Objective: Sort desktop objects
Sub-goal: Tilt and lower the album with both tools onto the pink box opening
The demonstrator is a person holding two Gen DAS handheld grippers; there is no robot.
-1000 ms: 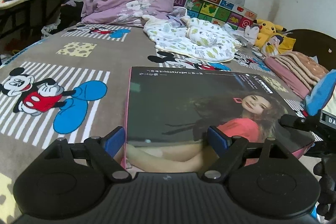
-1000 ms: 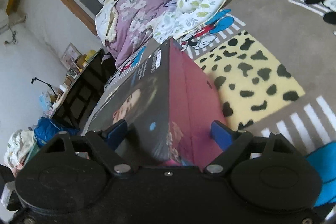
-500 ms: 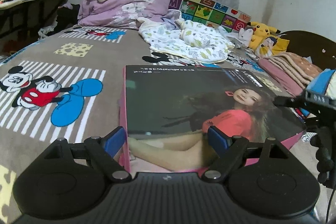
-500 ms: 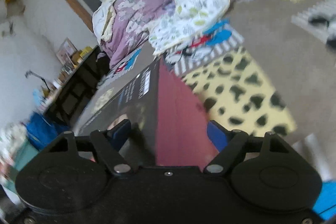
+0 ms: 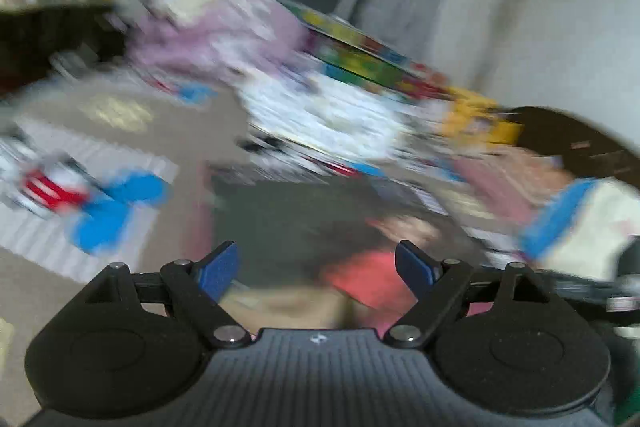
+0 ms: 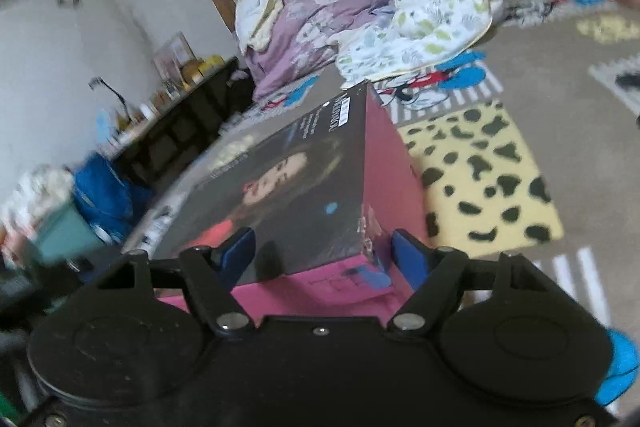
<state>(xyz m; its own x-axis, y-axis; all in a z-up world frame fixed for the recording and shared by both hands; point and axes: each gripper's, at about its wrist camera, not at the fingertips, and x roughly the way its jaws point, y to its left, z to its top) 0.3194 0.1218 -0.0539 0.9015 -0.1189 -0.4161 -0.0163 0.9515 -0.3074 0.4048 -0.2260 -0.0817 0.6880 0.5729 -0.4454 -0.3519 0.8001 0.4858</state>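
Note:
A flat box (image 6: 296, 187) with a dark lid showing a woman in a red top, and pink sides, is held up off the cartoon-print carpet (image 6: 540, 115). In the left wrist view the box (image 5: 320, 235) is blurred. My left gripper (image 5: 318, 267) has its blue pads spread wide, with the box's near edge between them. My right gripper (image 6: 322, 251) has its pads spread at the box's near corner. Whether the pads press on the box is unclear in both views.
A pile of purple bedding (image 6: 316, 11) and a leaf-print blanket (image 6: 432, 23) lie at the back. A dark desk (image 6: 180, 119) stands left. A yellow spotted patch (image 6: 484, 179) of carpet lies right of the box. Folded pink cloth (image 5: 508, 179) is at the right.
Both grippers and the box have risen and tilted; the carpet is now farther below. The left view has blurred with fast motion.

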